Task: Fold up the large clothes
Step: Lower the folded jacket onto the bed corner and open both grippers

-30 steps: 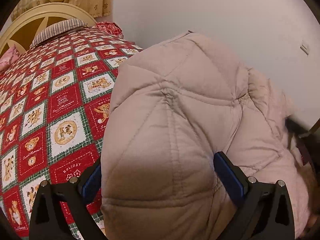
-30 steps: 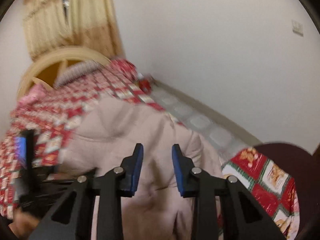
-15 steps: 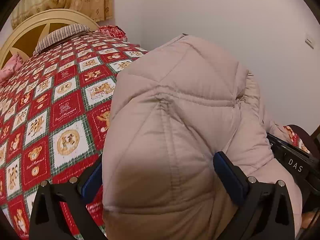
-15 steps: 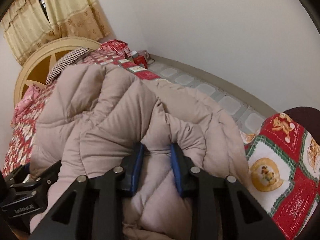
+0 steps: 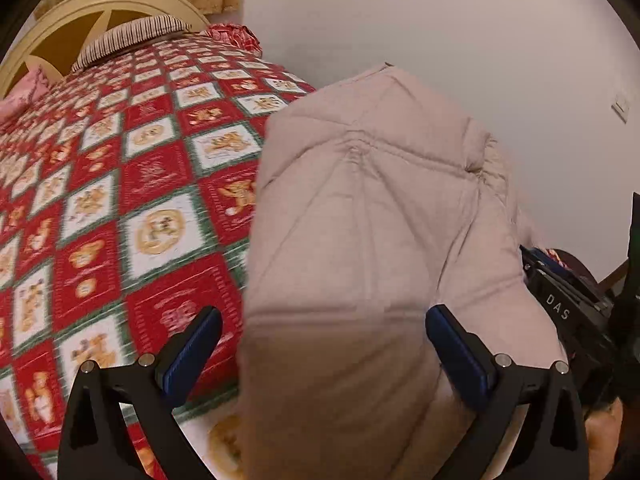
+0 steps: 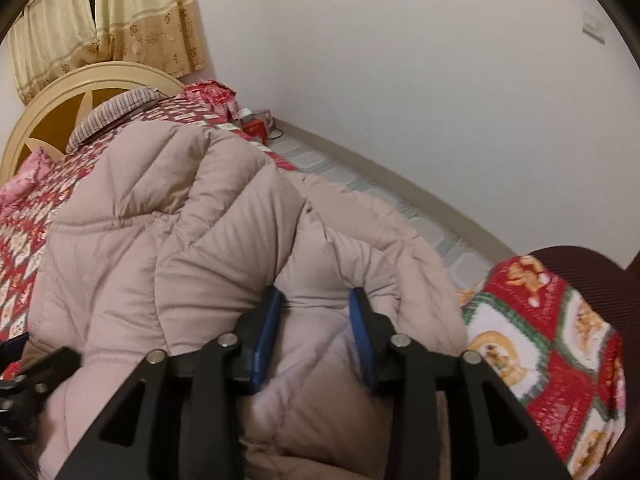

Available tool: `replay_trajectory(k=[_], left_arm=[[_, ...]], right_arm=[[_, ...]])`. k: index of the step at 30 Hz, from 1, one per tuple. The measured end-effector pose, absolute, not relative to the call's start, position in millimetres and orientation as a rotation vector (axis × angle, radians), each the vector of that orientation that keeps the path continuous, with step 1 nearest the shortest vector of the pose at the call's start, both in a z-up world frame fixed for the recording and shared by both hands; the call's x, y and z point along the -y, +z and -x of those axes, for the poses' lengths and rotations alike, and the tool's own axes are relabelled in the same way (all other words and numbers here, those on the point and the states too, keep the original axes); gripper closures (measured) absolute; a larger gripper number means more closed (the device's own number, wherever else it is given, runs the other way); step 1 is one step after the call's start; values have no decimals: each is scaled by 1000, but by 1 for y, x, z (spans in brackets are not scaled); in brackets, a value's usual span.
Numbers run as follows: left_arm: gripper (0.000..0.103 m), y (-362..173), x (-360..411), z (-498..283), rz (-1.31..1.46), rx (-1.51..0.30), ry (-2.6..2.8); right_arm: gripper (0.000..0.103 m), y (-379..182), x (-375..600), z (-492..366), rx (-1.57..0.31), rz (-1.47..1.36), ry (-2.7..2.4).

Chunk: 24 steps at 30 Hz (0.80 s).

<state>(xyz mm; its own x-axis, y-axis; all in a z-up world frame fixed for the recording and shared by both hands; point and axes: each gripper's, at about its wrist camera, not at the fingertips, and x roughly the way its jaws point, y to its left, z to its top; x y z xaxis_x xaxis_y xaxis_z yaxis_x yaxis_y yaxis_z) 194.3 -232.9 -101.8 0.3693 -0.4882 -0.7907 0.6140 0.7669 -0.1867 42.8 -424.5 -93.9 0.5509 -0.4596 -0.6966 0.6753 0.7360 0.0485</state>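
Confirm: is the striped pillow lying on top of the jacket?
No. The pillow lies by the headboard, beyond the jacket and apart from it.

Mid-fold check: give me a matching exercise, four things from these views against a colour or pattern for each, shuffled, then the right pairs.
Things:
1. puffer coat
2. bedspread
3. pillow
4. curtain

Colours or patterns:
A. red, white and green squares with bears
B. pale yellow with a floral print
C. plain dusty pink, quilted
D. thin dark and light stripes

Pairs: 1-C, 2-A, 3-D, 4-B
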Motion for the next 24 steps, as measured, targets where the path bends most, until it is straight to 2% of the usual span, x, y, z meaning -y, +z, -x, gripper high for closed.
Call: replay_trajectory(k=[1, 3, 5, 10, 24], left_arm=[[1, -98, 230, -190, -167, -942, -698], [1, -89, 224, -178, -224, -886, -661], [1, -83, 219, -165, -265, -835, -636], [1, -73, 201, -136, -304, -775, -620], [1, -56, 163, -72, -288, -727, -593]], right_arm=[[31, -92, 421, -41, -723, -321, -712], [6, -86, 414, -25, -714, -340, -790], [5, -82, 403, 0, -646, -417, -749], [5, -75, 372, 38, -611, -458, -707], [5, -61, 330, 113, -644, -472, -644]])
